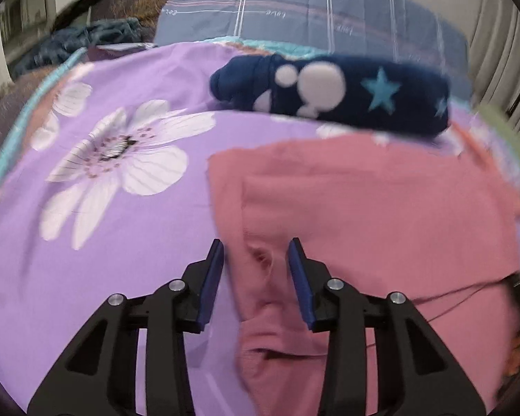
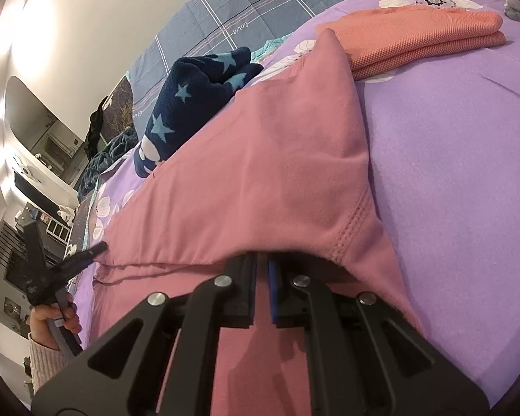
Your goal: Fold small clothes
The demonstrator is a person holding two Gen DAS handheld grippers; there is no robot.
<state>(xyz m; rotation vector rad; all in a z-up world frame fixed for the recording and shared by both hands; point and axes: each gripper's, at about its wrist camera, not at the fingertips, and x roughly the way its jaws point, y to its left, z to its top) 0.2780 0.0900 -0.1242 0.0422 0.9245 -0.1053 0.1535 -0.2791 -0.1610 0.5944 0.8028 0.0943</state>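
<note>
Left wrist view, nearest: left gripper (image 1: 256,249) points down at the pink garment (image 1: 364,208). Its blue pads (image 1: 213,277) stand apart, released, with a rumpled fold of the pink cloth lying in the gap; the pads do not press on it. The frame is blurred.

Right wrist view, nearest: right gripper (image 2: 261,260) has its jaws drawn almost together, clenched on the near edge of the same pink garment (image 2: 246,173), just beside a stitched hem. The cloth rises over the fingertips and hides them.

Pink garment lies spread on the purple floral bedcover (image 1: 128,215), stretched between the two grippers. In the right view the left gripper (image 2: 97,249) shows at the garment's far left edge, held by a hand (image 2: 48,315) in a pale knit sleeve (image 2: 45,357).

Middle distance: a dark blue fleece garment with stars and white spots (image 1: 329,93) lies bunched just past the pink one, on the bedcover. A folded orange garment (image 2: 423,38) lies beyond the pink one's far corner, touching or just beside it; cannot tell which.

Far: a blue-grey checked quilt (image 1: 294,3) behind the bedcover, then a pale wall (image 2: 104,17).
</note>
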